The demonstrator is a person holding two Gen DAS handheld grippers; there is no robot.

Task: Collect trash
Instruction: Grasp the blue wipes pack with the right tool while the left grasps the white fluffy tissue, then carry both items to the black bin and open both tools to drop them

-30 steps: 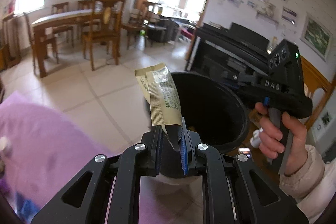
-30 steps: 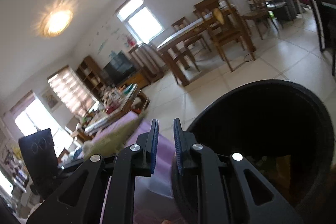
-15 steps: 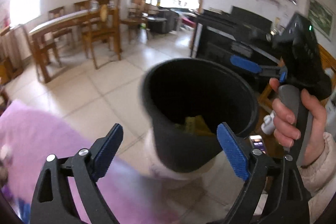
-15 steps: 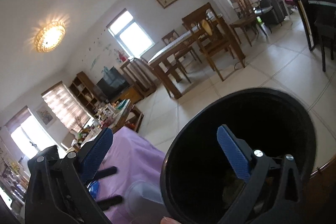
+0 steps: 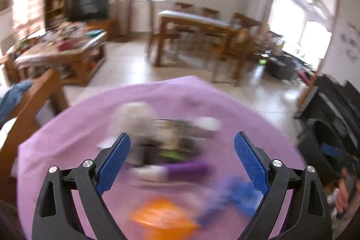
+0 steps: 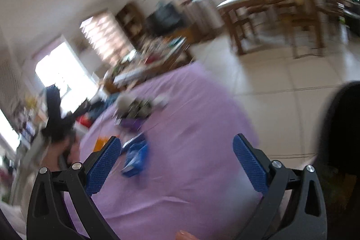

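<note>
My left gripper (image 5: 182, 163) is open and empty above the purple-clothed table (image 5: 67, 141). Blurred trash lies below it: an orange wrapper (image 5: 162, 217), a blue wrapper (image 5: 238, 197), a purple item (image 5: 189, 170) and a pile of mixed pieces (image 5: 162, 134). My right gripper (image 6: 176, 164) is open and empty over the same table (image 6: 191, 172). The blue wrapper (image 6: 135, 156) lies just right of its left finger. The black bin (image 6: 339, 132) is at the right edge of the right wrist view and also shows in the left wrist view (image 5: 319, 145).
A wooden chair back (image 5: 33, 105) stands at the table's left. A cluttered coffee table (image 5: 65, 46) and a dining table with chairs (image 5: 202, 33) stand beyond on the tiled floor. A black piano (image 5: 342, 100) is behind the bin.
The left gripper opened and the tan wrapper went into the bin. Both grippers have swung away from the bin toward the table's trash. The right gripper has opened too.
</note>
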